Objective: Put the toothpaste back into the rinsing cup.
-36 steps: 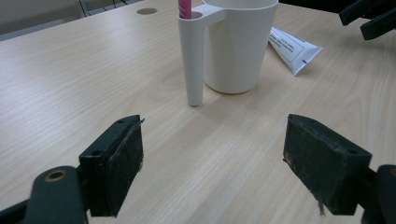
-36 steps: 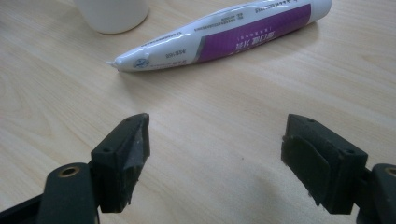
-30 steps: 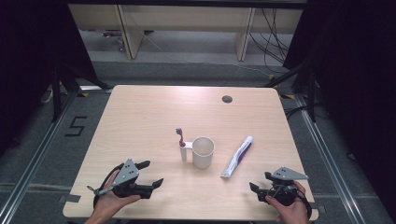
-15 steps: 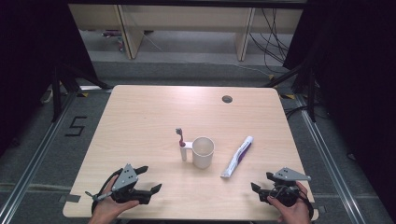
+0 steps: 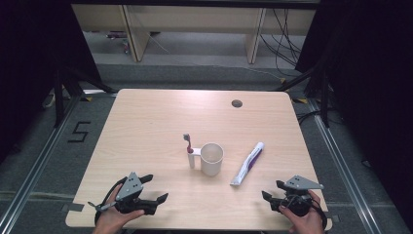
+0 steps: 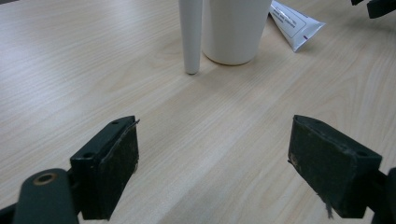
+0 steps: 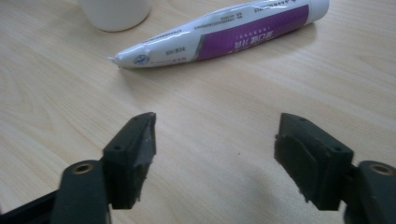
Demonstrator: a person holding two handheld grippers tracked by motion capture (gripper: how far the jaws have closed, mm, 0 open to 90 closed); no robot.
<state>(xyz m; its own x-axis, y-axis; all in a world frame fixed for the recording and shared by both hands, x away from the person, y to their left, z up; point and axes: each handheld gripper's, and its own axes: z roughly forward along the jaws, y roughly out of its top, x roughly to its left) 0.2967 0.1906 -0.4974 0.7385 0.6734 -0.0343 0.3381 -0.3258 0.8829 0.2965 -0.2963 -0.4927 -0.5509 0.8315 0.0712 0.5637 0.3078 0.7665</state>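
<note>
Cup (image 5: 212, 159) at table (image 5: 146, 126) centre, inside not visible to me; toothbrush (image 5: 189, 151) upright at its 9 o'clock, touching. Toothpaste tube (image 5: 247, 164) flat at cup's 3 o'clock. L gripper (image 5: 155, 189) released, 7 o'clock. R gripper (image 5: 272, 190) unclenched, jaws just narrowing on nothing, 5 o'clock.

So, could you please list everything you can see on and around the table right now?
table: one, light wood, centre, with a dark round hole near its far edge.
cup: one, white, upright, mid-table.
toothbrush: one, white handle with red, standing upright at the cup's left side.
toothpaste tube: one, white and purple, lying flat to the right of the cup.
shelving: beige, beyond the table.
cables: several, black, on the floor far right.
left gripper: one, black, near left edge, jaws open and empty.
right gripper: one, black, near right edge, jaws open, just been closing a little, nothing between them.
</note>
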